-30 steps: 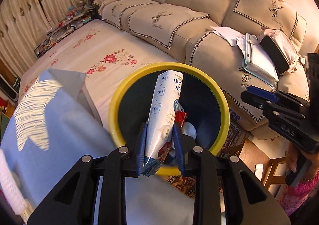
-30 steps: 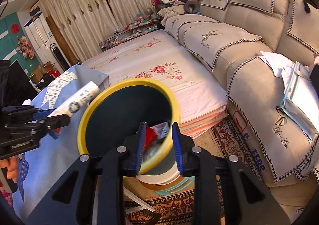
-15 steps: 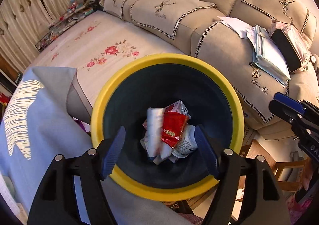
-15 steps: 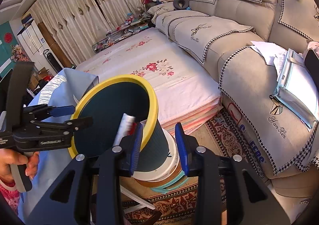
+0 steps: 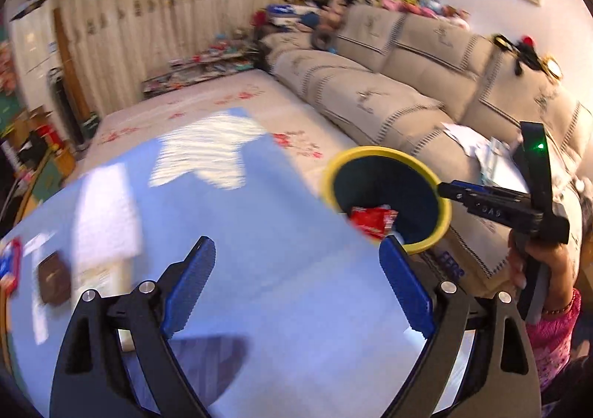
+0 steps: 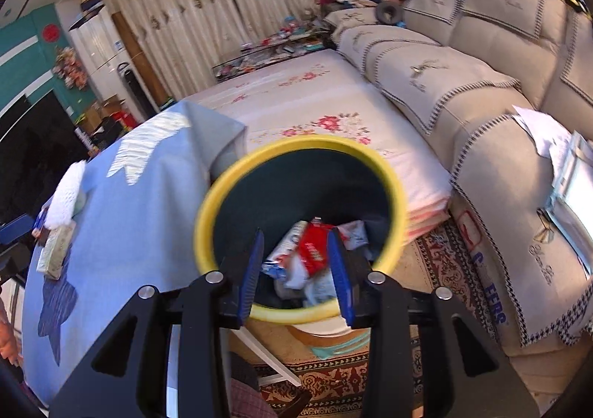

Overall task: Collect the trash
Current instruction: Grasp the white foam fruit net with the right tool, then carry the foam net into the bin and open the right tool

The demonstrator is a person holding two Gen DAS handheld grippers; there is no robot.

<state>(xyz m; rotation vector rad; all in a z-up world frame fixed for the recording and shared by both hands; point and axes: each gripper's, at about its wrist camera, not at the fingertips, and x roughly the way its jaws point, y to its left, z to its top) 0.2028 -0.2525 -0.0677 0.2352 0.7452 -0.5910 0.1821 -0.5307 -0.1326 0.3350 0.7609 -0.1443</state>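
A dark bin with a yellow rim (image 6: 207, 210) stands beside the blue table; it also shows in the left wrist view (image 5: 443, 229). Inside lie a red wrapper (image 6: 313, 251), a white-blue packet (image 6: 285, 251) and other wrappers. My left gripper (image 5: 296, 251) is wide open and empty over the blue tablecloth (image 5: 229, 225), left of the bin. My right gripper (image 6: 296, 236) is open and empty just above the bin's near rim. The right gripper also appears in the left wrist view (image 5: 444, 190), at the bin's right rim.
A brown wallet-like item (image 5: 53, 282) and a red-blue packet (image 5: 9, 266) lie at the table's left edge. A white mesh sleeve (image 6: 66, 195) and a tissue pack (image 6: 55, 251) lie on the table. A beige sofa (image 6: 444, 65), a floral mattress (image 6: 315, 99) and a rug (image 6: 437, 269) surround the bin.
My left gripper released the white-blue packet into the bin, opened wide, and swung left over the tablecloth. My right gripper moved over the bin's opening.
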